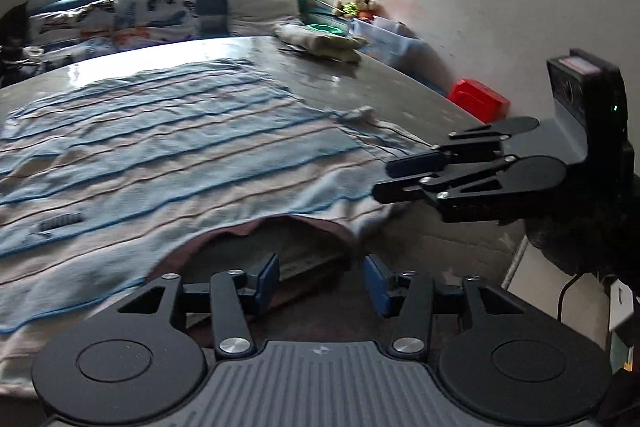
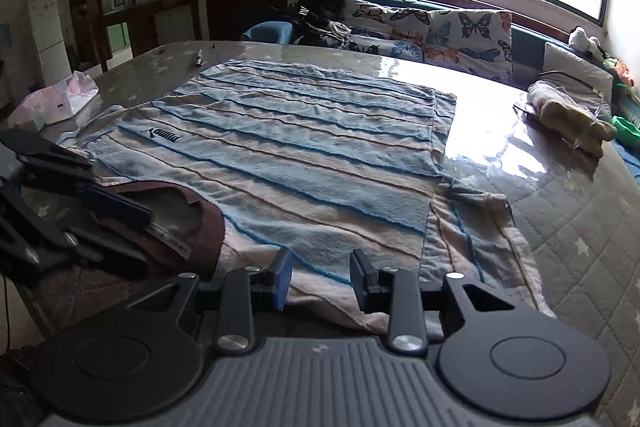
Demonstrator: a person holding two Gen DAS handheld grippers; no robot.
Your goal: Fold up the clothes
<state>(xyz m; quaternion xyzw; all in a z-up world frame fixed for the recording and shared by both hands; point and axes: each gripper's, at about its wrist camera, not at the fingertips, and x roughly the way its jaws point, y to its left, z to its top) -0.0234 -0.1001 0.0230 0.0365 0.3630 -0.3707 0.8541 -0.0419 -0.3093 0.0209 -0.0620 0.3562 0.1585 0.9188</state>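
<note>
One striped shirt (image 2: 288,147) lies flat on the counter (image 2: 520,131), filling mid-frame; sleeve (image 2: 472,223) at lower right not yet folded in. Left claw (image 1: 320,281) parted w/ nothing between, over the collar (image 1: 280,227). Right claw (image 2: 320,277) parted, above the shoulder edge. Est.: spread done, folds still to do.

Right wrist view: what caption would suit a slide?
Open right hand-held gripper over a striped T-shirt spread on the table.

Left claw (image 1: 322,281), right claw (image 2: 320,277) agape
</note>
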